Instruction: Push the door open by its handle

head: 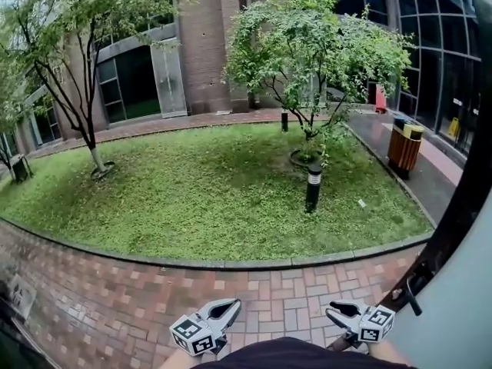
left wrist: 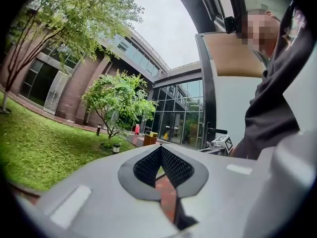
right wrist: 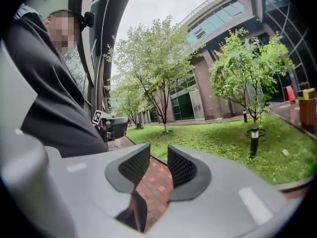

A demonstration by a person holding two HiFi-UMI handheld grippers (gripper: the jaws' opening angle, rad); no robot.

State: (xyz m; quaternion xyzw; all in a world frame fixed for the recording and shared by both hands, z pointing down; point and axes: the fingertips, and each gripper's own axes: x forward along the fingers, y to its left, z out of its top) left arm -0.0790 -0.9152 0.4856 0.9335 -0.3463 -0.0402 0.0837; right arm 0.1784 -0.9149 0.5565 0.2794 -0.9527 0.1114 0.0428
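Running up the right edge of the head view, door shows a pale panel and a dark slanted frame. Its handle, a short dark lever, sits at lower right and lies level in the left gripper view. Jaws of left gripper meet at the tips, empty. Nearby, right gripper has jaws apart with nothing between (only brick paving behind). Marker cubes carry black-and-white squares. Lawn, bollard lamp and bin lie ahead.

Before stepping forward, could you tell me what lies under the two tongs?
Red brick paving lies under the left tongs and the right tongs. Nearer the person, dark clothing covers the rest, which cannot be seen.
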